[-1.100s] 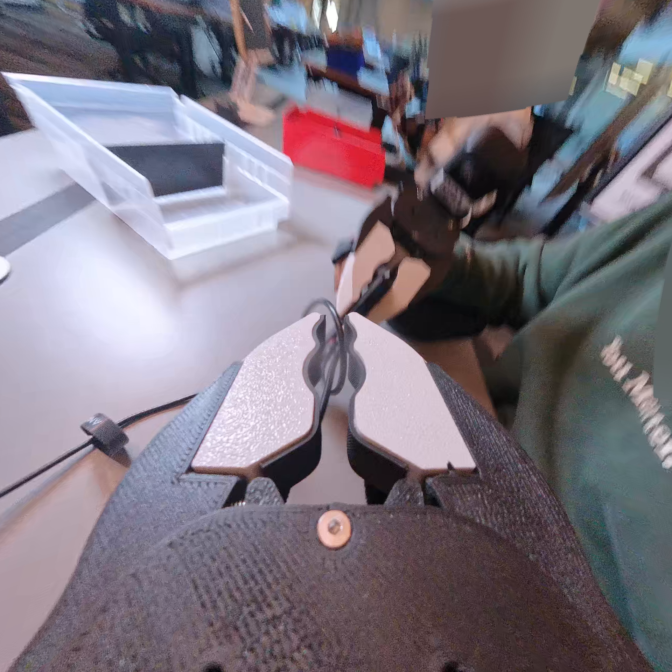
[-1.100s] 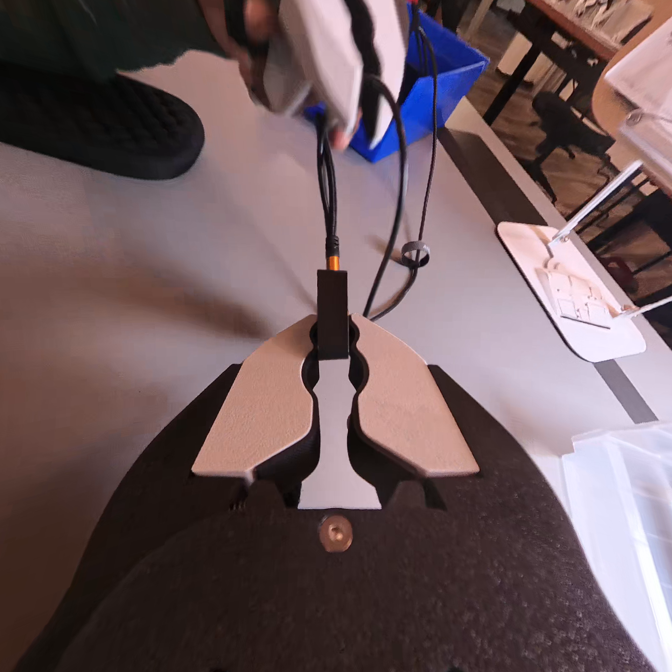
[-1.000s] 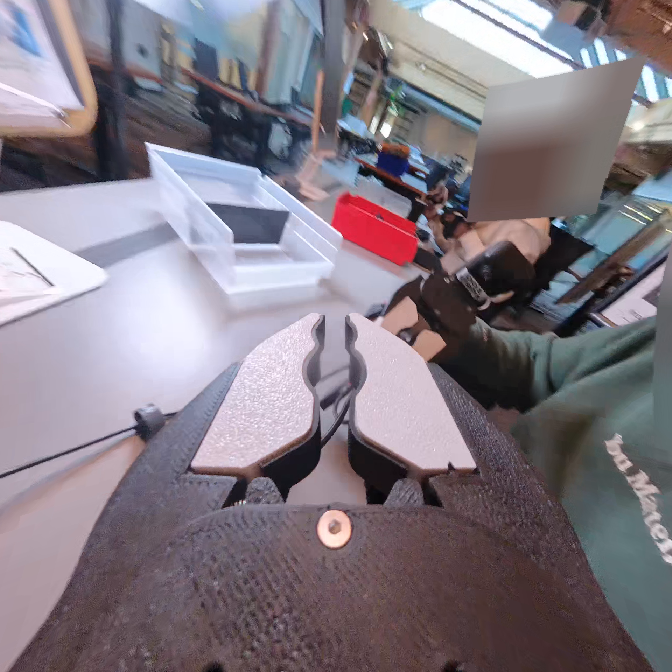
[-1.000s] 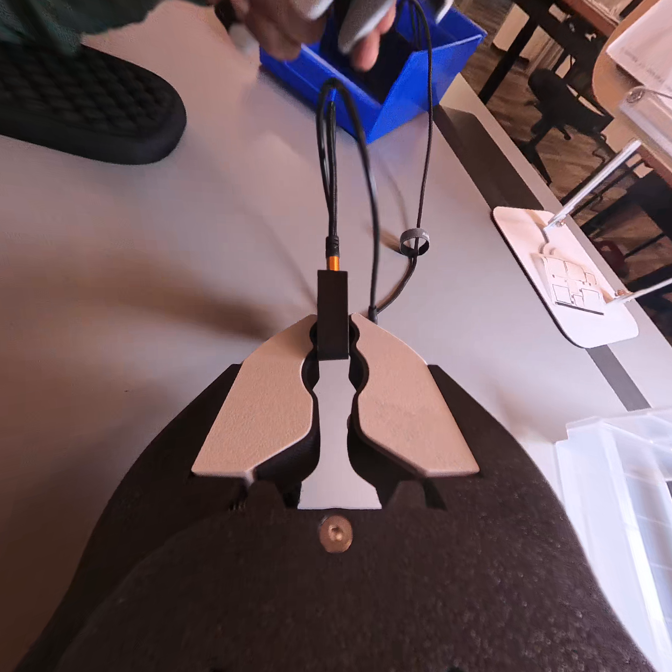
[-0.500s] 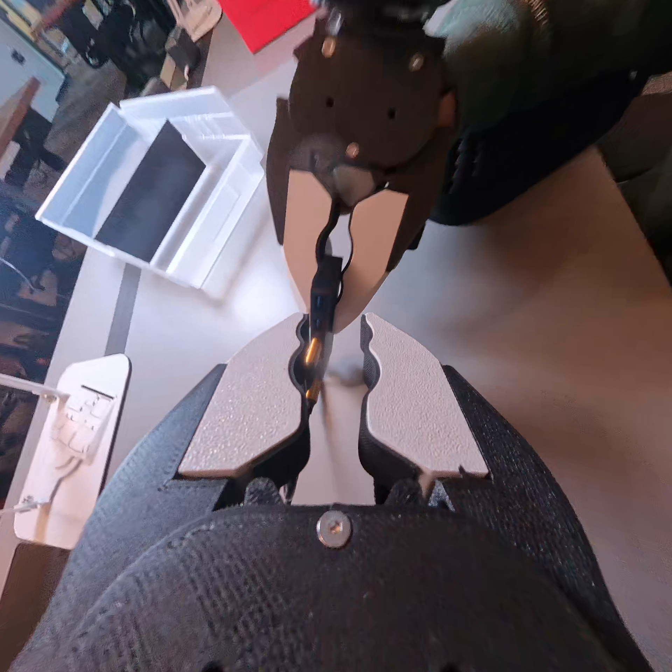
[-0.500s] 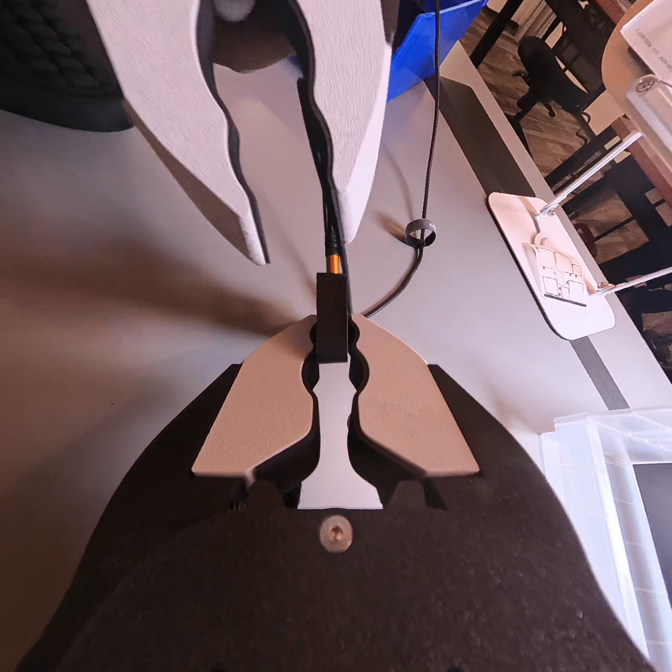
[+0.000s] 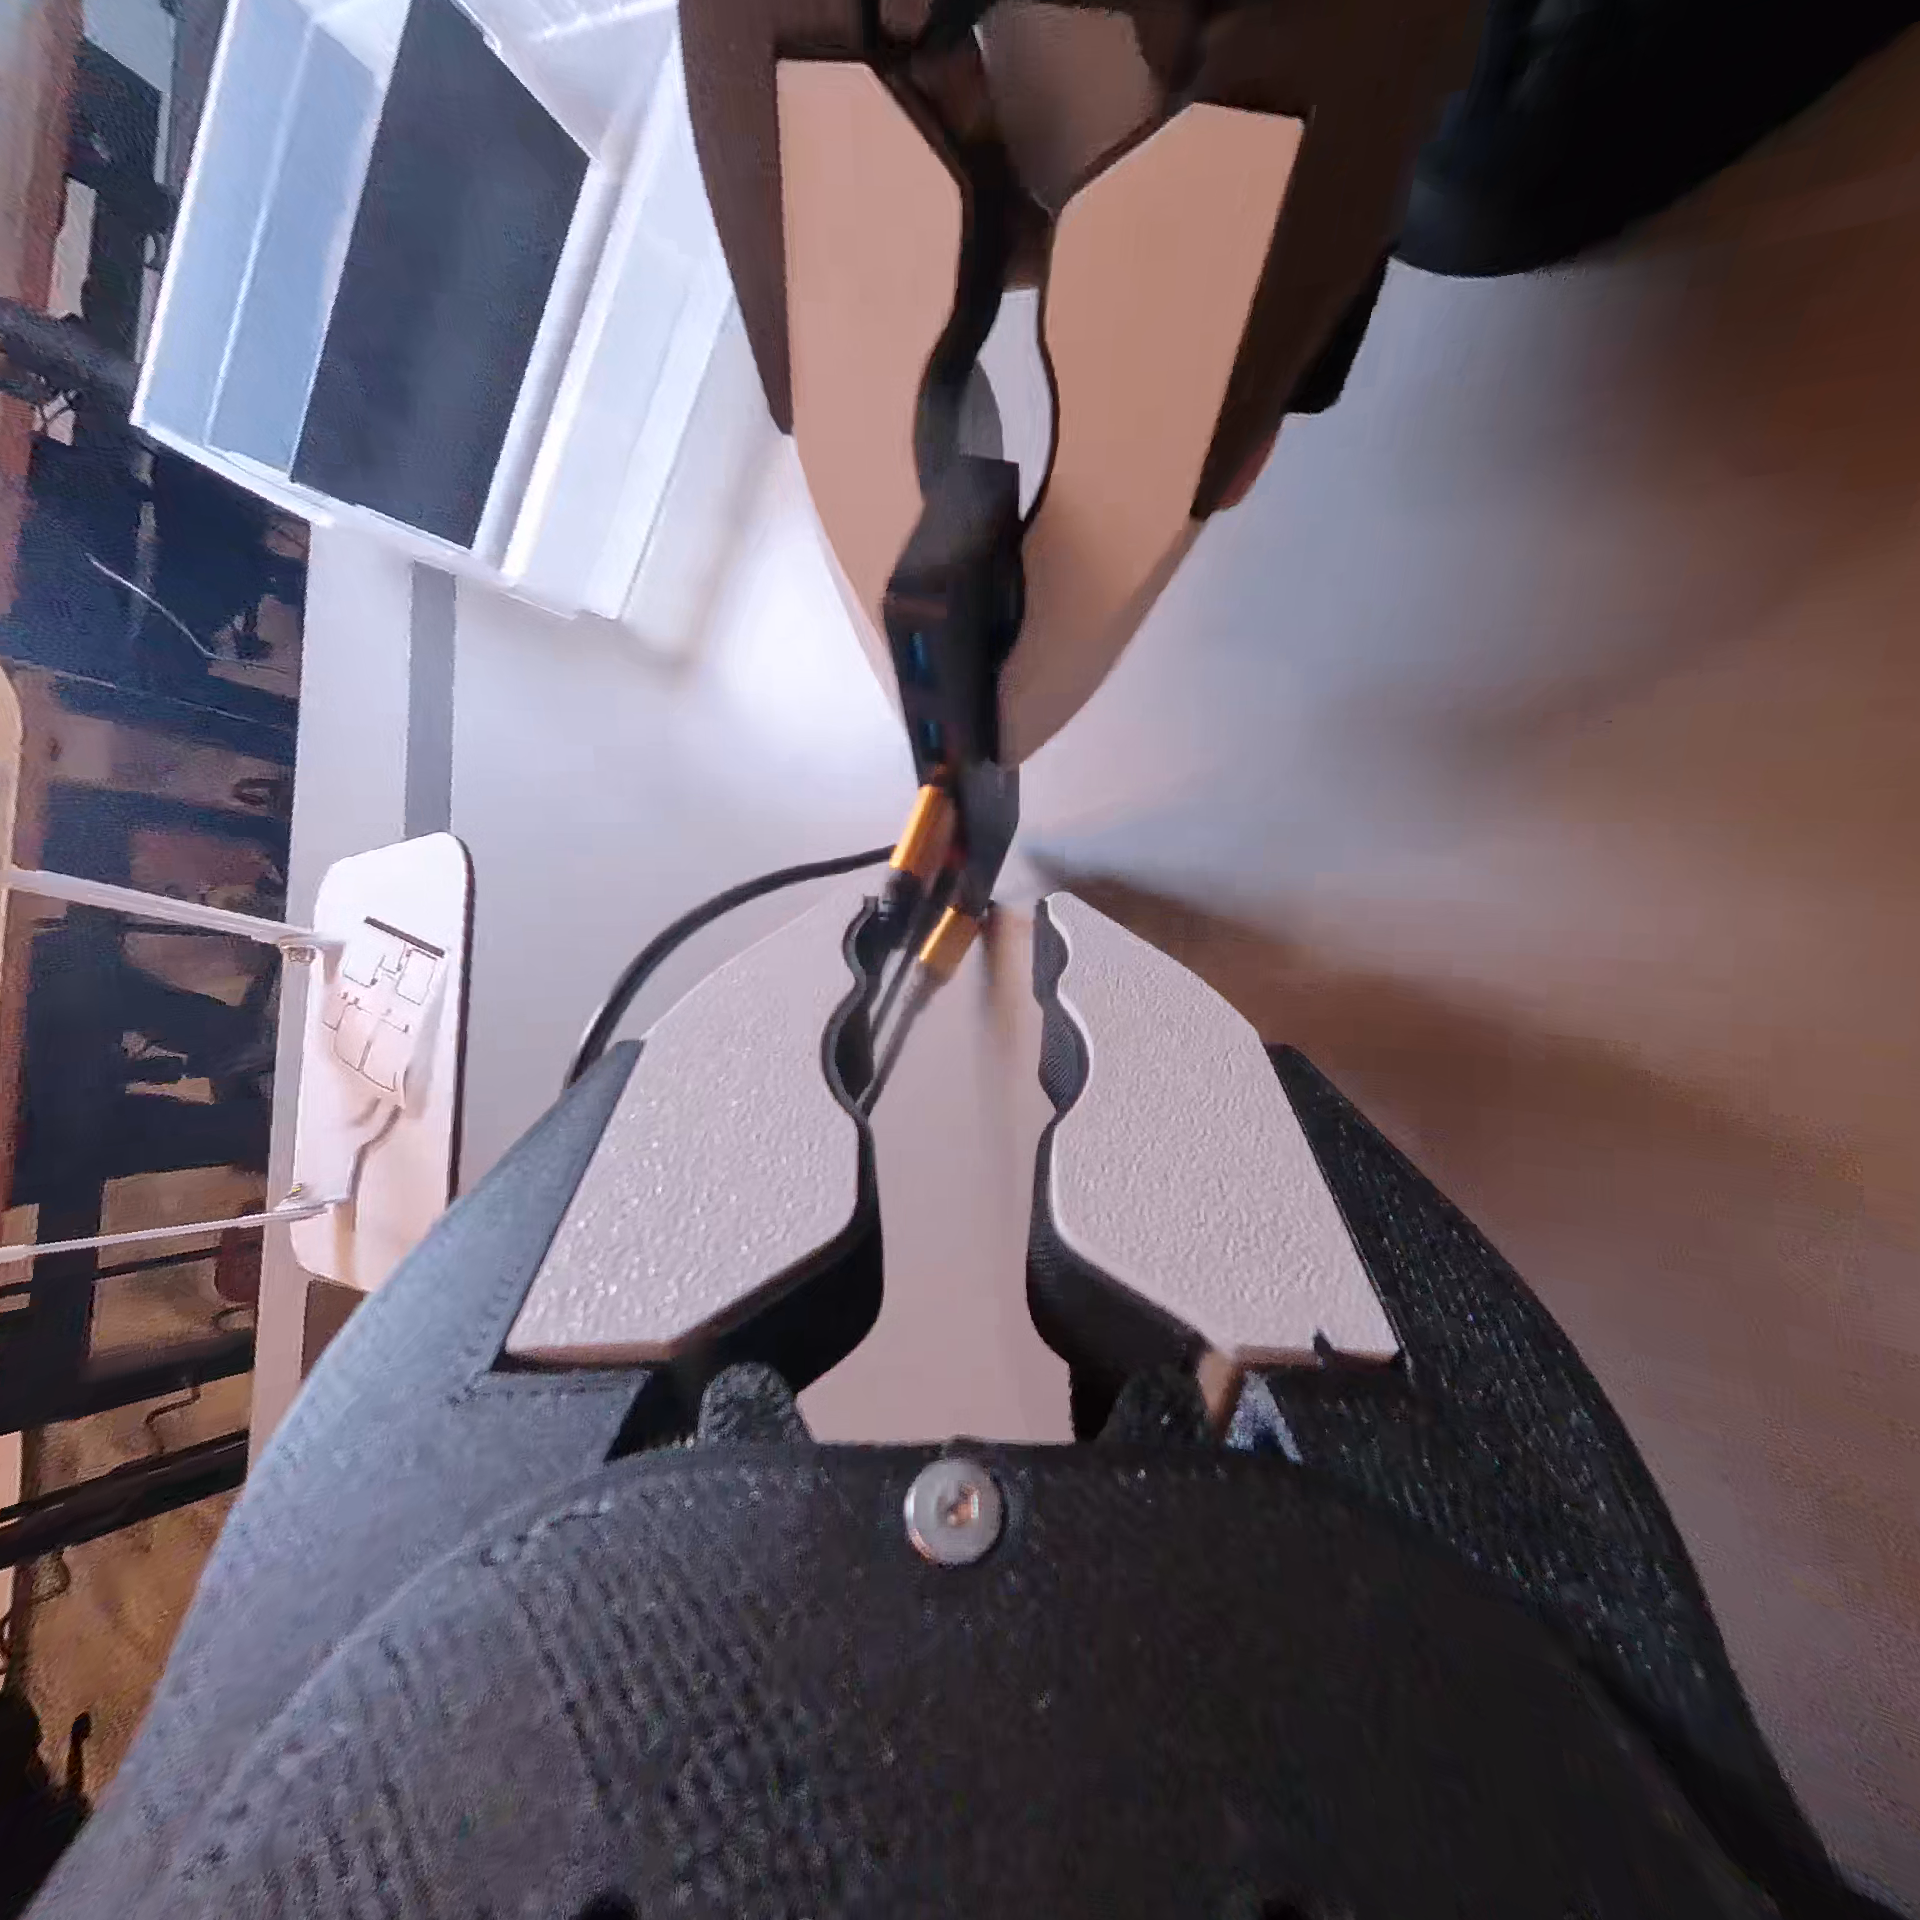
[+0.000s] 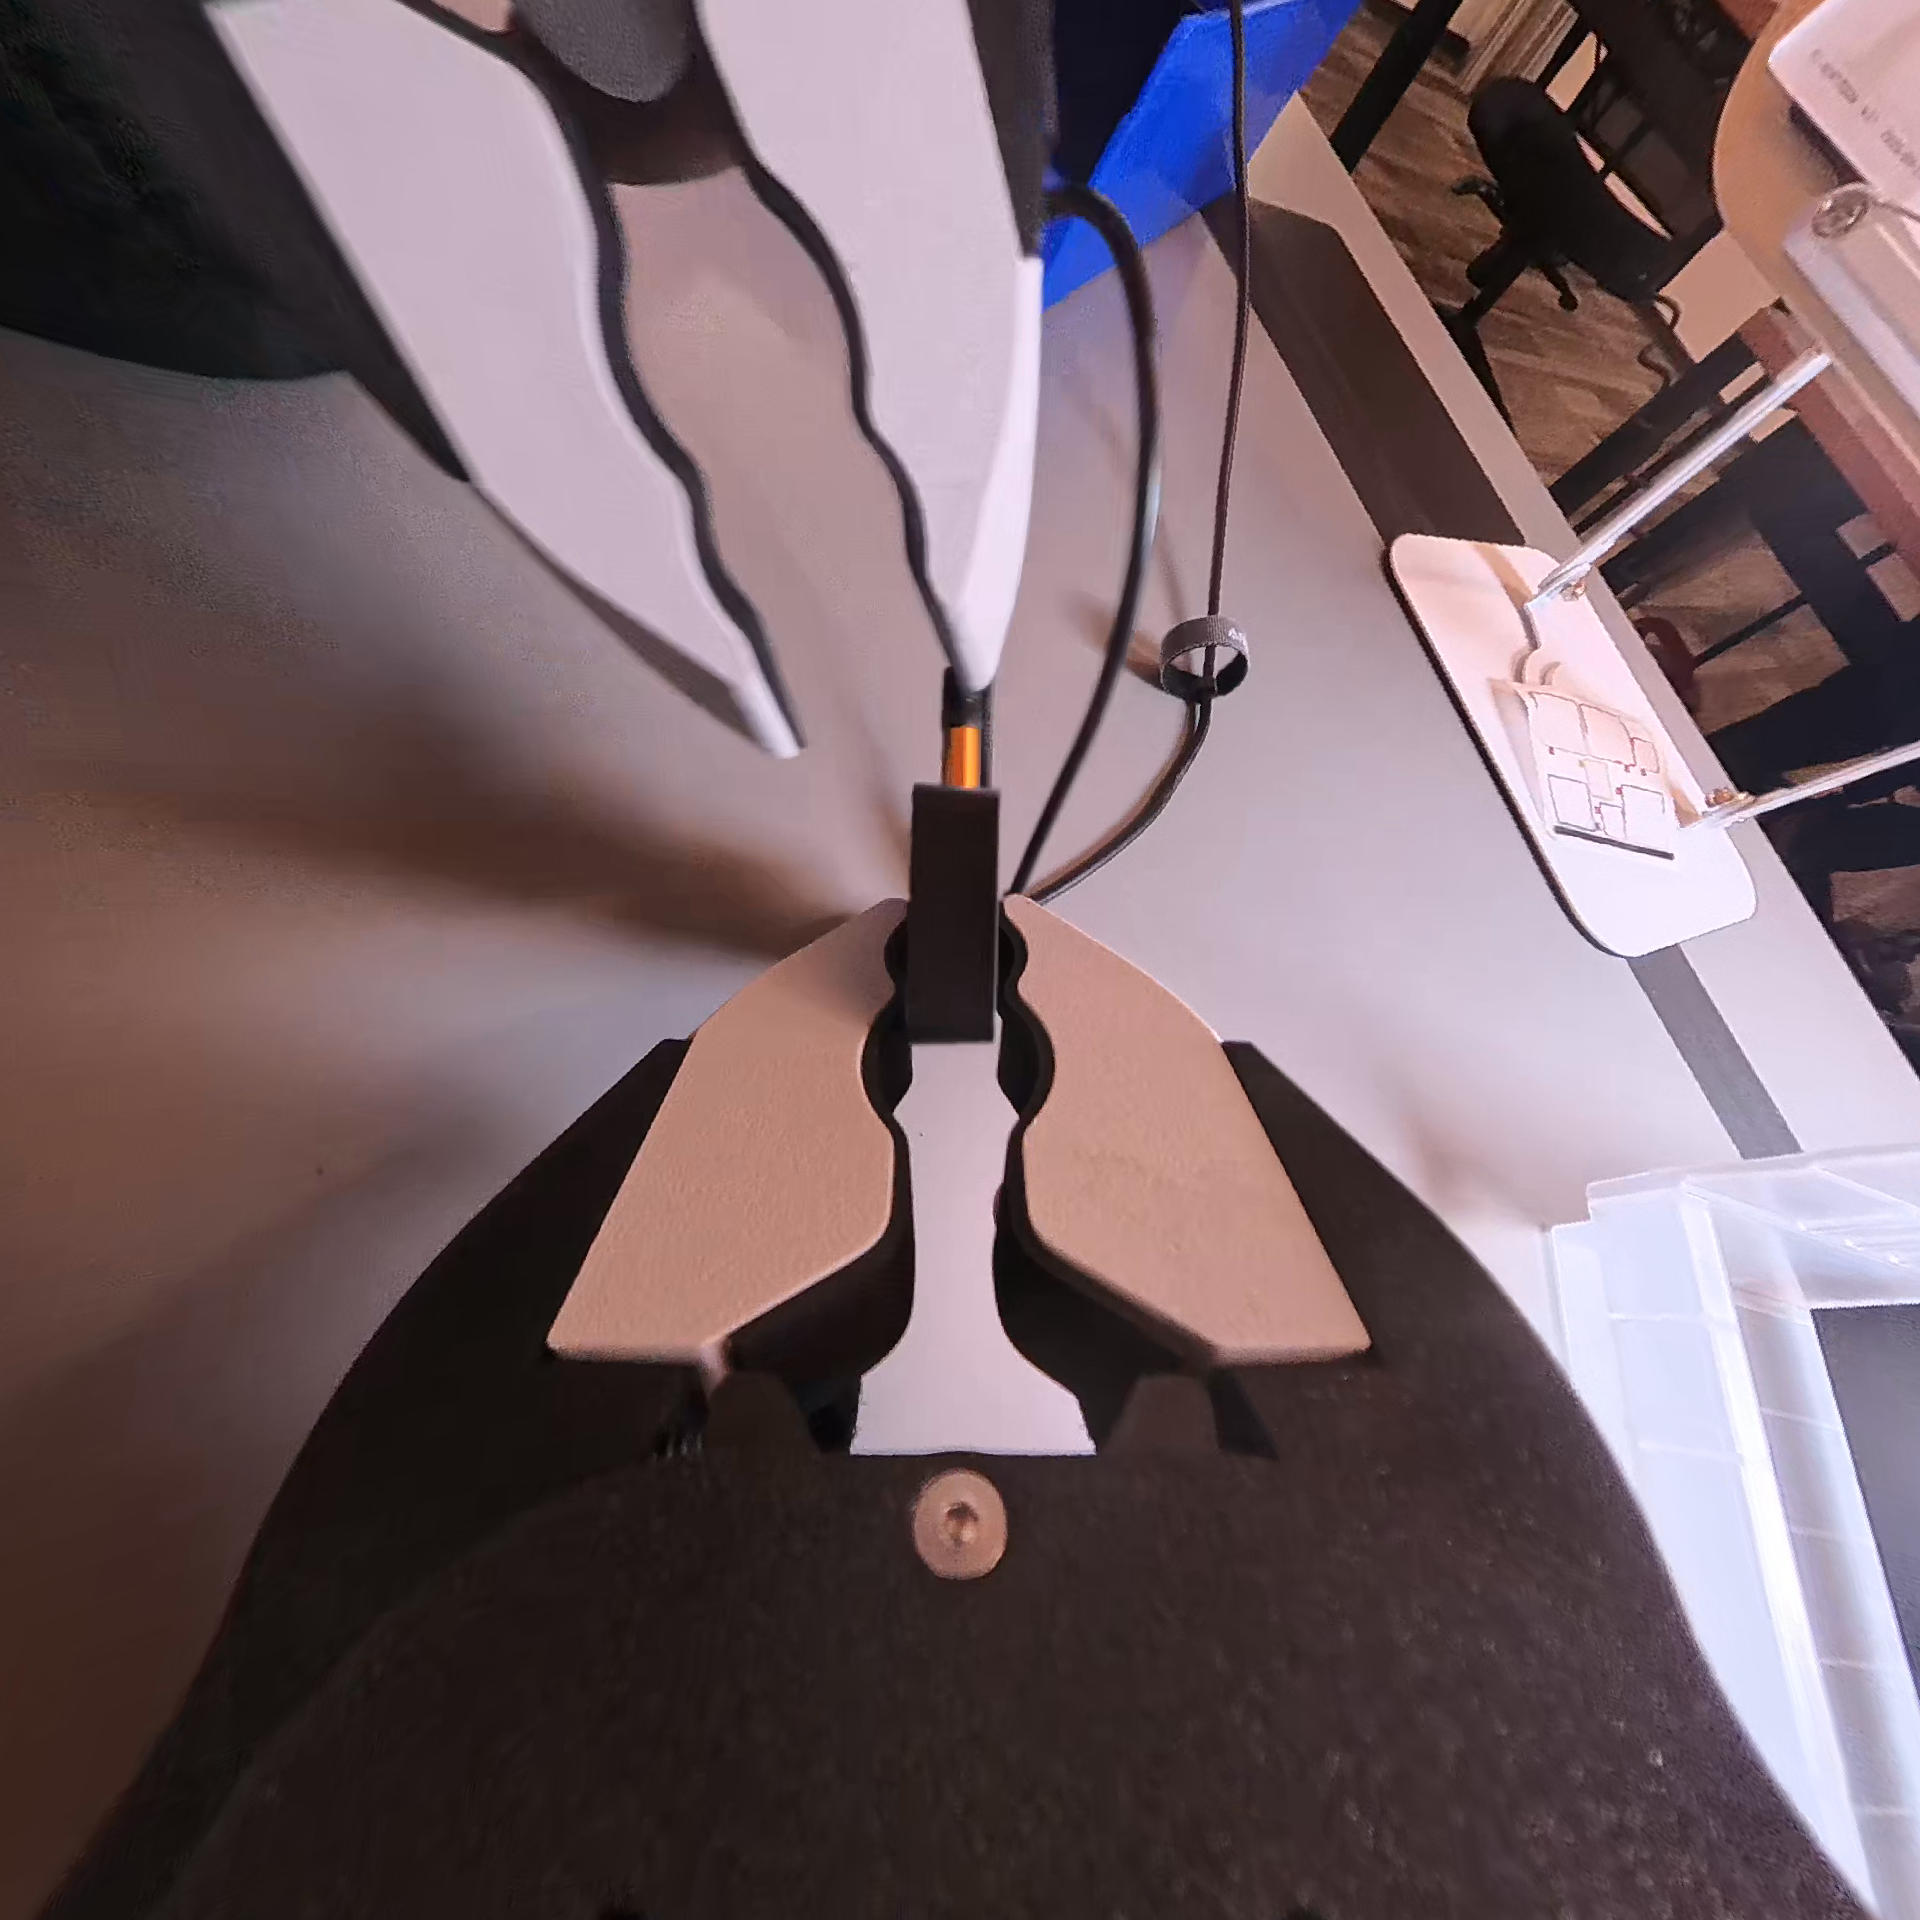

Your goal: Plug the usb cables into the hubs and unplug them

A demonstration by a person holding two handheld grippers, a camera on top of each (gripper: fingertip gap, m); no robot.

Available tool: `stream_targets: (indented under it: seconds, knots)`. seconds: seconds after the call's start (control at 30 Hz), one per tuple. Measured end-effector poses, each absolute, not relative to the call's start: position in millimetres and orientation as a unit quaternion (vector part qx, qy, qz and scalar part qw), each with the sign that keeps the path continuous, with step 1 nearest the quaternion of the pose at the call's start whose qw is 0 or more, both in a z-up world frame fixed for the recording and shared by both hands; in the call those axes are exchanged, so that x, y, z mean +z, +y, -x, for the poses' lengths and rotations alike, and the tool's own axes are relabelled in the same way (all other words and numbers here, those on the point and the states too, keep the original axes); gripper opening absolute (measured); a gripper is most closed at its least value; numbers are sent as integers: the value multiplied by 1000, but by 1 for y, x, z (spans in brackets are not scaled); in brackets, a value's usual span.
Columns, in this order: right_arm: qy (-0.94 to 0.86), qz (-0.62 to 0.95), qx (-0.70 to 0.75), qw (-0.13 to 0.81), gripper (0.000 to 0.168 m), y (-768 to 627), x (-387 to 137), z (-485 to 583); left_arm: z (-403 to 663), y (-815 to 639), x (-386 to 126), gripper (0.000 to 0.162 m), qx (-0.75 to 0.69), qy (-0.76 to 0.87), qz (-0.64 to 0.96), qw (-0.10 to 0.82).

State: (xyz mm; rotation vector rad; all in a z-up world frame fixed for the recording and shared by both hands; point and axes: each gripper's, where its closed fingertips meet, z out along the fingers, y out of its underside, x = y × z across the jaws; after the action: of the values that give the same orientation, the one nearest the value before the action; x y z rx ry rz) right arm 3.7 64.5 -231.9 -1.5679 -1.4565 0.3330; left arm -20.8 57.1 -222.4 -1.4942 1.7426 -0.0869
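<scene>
The right gripper (image 8: 951, 914) pinches the black hub (image 8: 954, 925) above the table (image 8: 312, 935), its long axis pointing straight at the left gripper (image 7: 945, 914); those jaws gape, the orange-collared plug (image 7: 948, 940) lying just between their tips.

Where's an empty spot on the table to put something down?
The wide bare table left of the hub is free. A smaller patch lies between the cables and the white stand base. It's crowded around the hub and beside the clear bin.

Black USB hub (image 8: 954, 925) held above the table, orange-collared cable plug (image 8: 966, 756) seated in its end
</scene>
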Motion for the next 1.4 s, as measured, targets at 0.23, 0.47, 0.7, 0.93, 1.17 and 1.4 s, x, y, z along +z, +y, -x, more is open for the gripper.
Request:
stream_targets:
  seconds: [0.23, 0.47, 0.7, 0.93, 1.17, 1.4]
  knots:
    - [-624, 607, 134, 474, 12, 55, -231, 3, 26, 71, -221, 30, 47, 708, 577, 406]
    - [-631, 608, 110, 469, 12, 56, -236, 3, 27, 51, -216, 15, 4, 735, 573, 363]
    - [-649, 589, 92, 473, 12, 49, -238, 10, 19, 49, -238, 11, -1, 753, 568, 332]
    - [-653, 572, 105, 485, 12, 45, -236, 9, 16, 46, -239, 7, -13, 754, 558, 345]
    - [-654, 559, 123, 495, 12, 40, -229, 9, 19, 46, -237, 7, -10, 750, 552, 365]
    - [-630, 497, 112, 586, 21, 45, -191, 10, 16, 49, -192, 7, -5, 722, 526, 450]
